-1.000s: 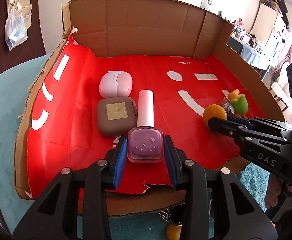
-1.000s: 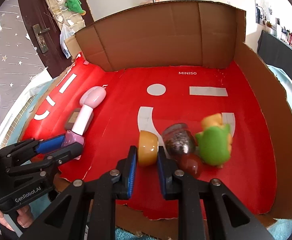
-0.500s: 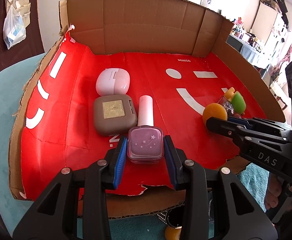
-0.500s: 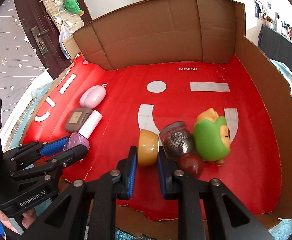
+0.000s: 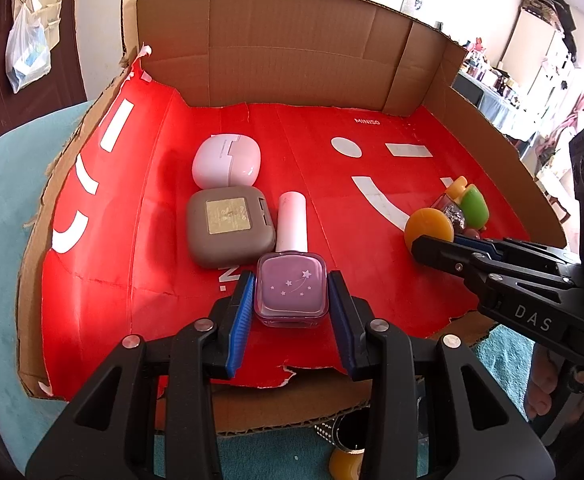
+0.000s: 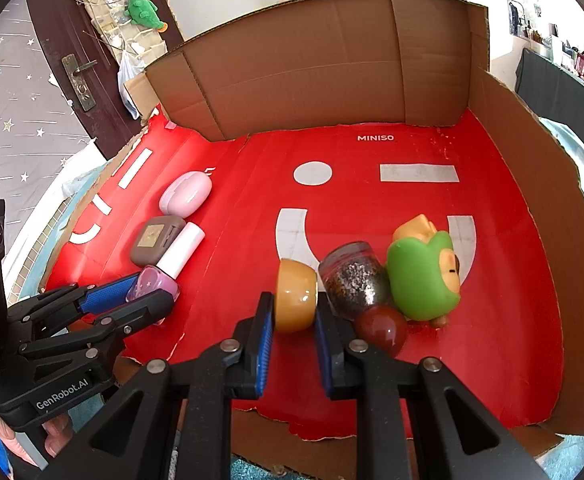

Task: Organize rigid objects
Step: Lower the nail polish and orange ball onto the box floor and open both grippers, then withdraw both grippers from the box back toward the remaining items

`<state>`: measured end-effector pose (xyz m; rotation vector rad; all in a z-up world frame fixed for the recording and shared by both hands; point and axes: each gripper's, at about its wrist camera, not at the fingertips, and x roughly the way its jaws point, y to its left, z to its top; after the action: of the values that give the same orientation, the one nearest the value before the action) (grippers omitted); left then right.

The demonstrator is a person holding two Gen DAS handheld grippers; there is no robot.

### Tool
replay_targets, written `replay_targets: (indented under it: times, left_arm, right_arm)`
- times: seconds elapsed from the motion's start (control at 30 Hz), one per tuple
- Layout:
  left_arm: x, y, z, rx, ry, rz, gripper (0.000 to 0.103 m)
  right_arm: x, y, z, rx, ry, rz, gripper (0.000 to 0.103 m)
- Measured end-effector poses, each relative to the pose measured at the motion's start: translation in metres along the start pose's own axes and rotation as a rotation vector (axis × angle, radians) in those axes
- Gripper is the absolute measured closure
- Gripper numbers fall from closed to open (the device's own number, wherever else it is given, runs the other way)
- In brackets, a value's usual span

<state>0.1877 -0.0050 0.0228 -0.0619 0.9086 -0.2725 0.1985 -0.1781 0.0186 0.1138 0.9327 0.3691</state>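
Workspace: an open cardboard box (image 5: 292, 52) with a red printed floor and brown walls at the far and right sides, near edge torn. Left gripper (image 5: 290, 300) sits at the near edge, left of centre; its blue pads are closed on the flat sides of a nail polish bottle (image 5: 292, 286). The bottle lies flat on the red floor, lilac, square-bodied with rounded corners, small white stars and a shooting-star mark on the top face, and a tall white cylindrical cap pointing toward the far wall. Cap sits just beside a taupe square compact (image 5: 230, 230) with a gold panel in its lid; beyond that, farther from the near edge, a pale pink rounded case (image 5: 226, 162). Right gripper (image 6: 292, 314) is at the near edge, right of centre, jaws nearly shut and clamped on an amber disc-shaped lid (image 6: 295, 294) held on edge, glossy, rim facing the camera. Immediately right of it: a small jar of dark glitter (image 6: 351, 278) lying on its side, a dark red glossy ball (image 6: 381, 328) in front of the jar, and a green rounded toy figure (image 6: 423, 274) with a yellow top, touching the jar. Part of a hand (image 6: 58, 430) shows beneath the left gripper's body in the right wrist view.
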Motion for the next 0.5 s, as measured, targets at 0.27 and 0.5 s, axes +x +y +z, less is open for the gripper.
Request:
replay_targets:
  times: [0.27,0.5]
  left_arm:
    - [-0.011,-0.002,-0.002,0.004,-0.028,0.010,0.065]
    - [-0.029,-0.004,-0.002,0.001,-0.071,0.019,0.046]
  right_arm:
    - [-0.008,0.003,-0.003,-0.008,-0.015,0.005,0.073]
    - [-0.018,0.006,-0.007,-0.009,-0.037,0.005,0.064]
